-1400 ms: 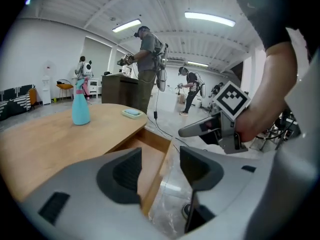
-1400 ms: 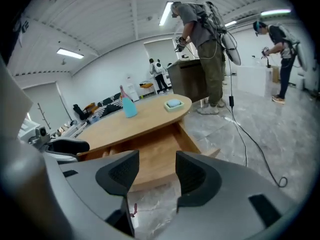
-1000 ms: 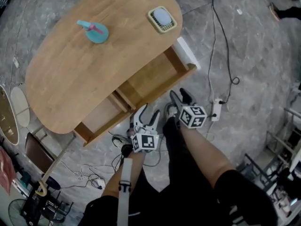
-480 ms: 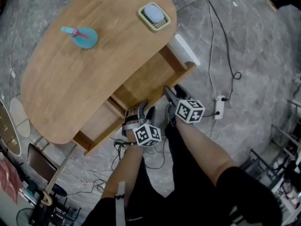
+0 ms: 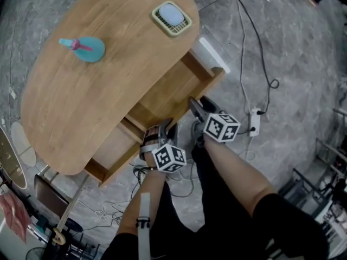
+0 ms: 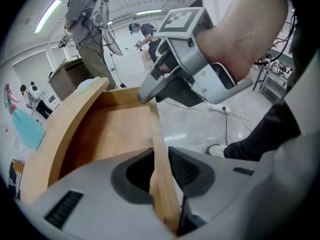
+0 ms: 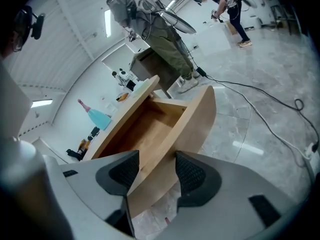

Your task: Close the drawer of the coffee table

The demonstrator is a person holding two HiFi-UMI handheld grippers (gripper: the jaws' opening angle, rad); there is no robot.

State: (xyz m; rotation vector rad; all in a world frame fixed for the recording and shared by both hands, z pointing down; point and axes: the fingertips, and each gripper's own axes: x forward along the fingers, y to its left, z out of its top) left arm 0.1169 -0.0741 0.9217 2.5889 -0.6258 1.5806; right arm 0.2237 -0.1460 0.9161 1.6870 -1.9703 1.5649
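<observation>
The left gripper point(image 6: 159, 159) has dropped, jaws closing onto the drawer front point(image 6: 155, 121), the right gripper point(image 7: 156, 174) straddles it jaws apart, so the drawer point(image 5: 168, 91), well out of the table point(image 5: 97, 102), seems ready to push.

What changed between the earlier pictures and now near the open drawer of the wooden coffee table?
The left claw came down onto the curved wooden front panel of the open drawer and is closing on it. The right claw moved in to straddle the same panel, jaws apart. The drawer stays open; the blue bottle with pink top and cream square dish did not move.
</observation>
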